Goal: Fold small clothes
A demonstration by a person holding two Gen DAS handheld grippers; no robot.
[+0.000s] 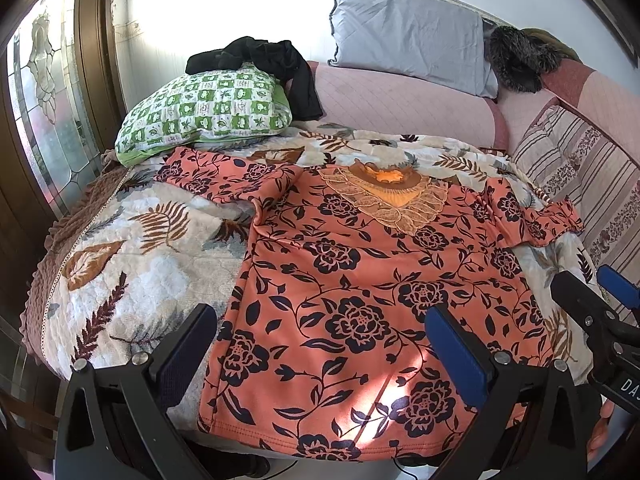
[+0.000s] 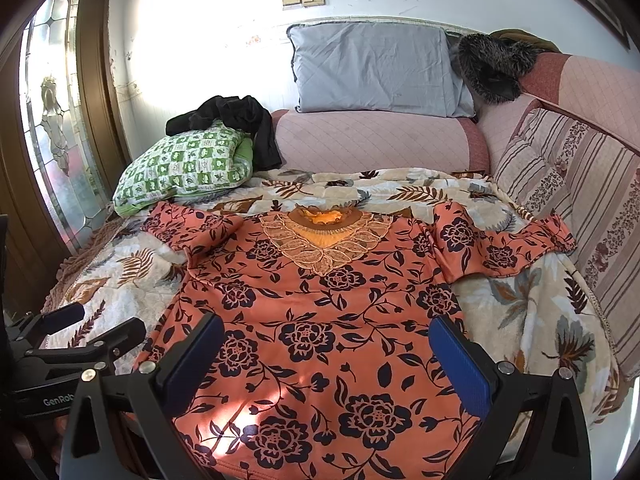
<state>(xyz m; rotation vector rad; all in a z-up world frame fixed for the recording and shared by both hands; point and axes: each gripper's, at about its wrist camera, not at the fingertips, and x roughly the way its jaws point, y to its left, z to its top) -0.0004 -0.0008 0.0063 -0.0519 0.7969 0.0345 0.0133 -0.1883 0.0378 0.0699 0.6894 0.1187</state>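
Ahead of both tongs stretches a bed covered by a leaf-print quilt [image 1: 132,248], pale with brown and grey fronds, and behind it, farthest from the tongs, a pink quilted sofa back [image 2: 372,140] runs along the white wall. Spread flat on the quilt, directly under and in front of both tongs, lies the orange floral blouse [image 1: 352,300], front up, its lace-trimmed neckline [image 2: 326,236] at the far end and its hem at the near edge of the bed, closest to the tongs; one sleeve reaches out to the left and the other to the right, each resting on the quilt. A grey pillow [image 2: 372,68] leans on the sofa back beyond the neckline, and a green-checked pillow [image 1: 208,112] sits far off to the left, with a black garment [image 1: 272,64] draped over its top. A dark furry item [image 2: 496,64] rests at the far right corner. The left gripper [image 1: 320,356] hangs above the lower part of the blouse with its two blue pads spread wide and nothing between them. The right gripper [image 2: 326,364] hovers over the same lower area, just beside the left one, likewise wide apart and holding nothing.
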